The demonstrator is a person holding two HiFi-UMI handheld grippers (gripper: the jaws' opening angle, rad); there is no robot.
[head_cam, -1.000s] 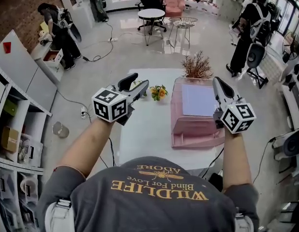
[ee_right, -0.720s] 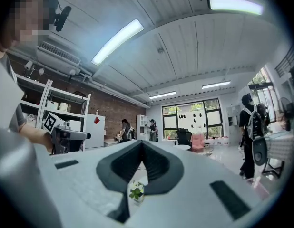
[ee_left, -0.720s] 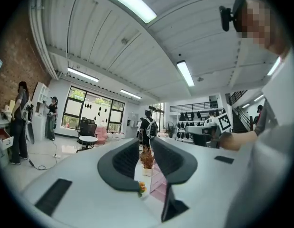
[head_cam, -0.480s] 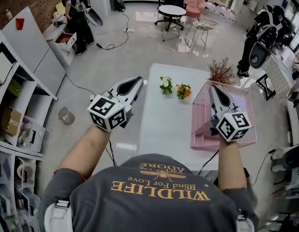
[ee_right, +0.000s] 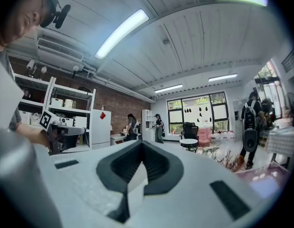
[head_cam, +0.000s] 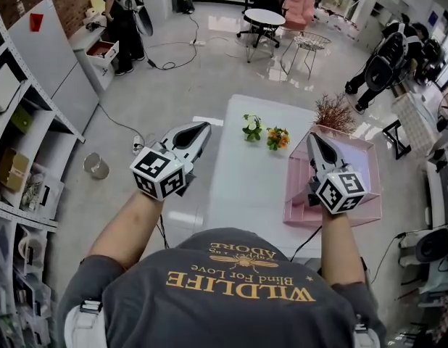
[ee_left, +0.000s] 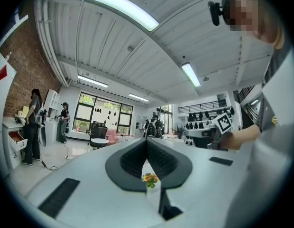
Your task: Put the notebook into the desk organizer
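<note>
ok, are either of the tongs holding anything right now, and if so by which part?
Nothing is held. The left tongs and the right tongs are both shut, with nothing between their jaws.

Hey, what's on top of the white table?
A white flower bunch, an orange flower bunch, a dried brown plant and the pink desk organizer. The right gripper covers part of the organizer; its contents can't be made out.

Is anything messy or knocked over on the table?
No, nothing stands out. The white flowers, the orange flowers and the dried plant stand upright on the white table, and the pink desk organizer sits flat beside them.
</note>
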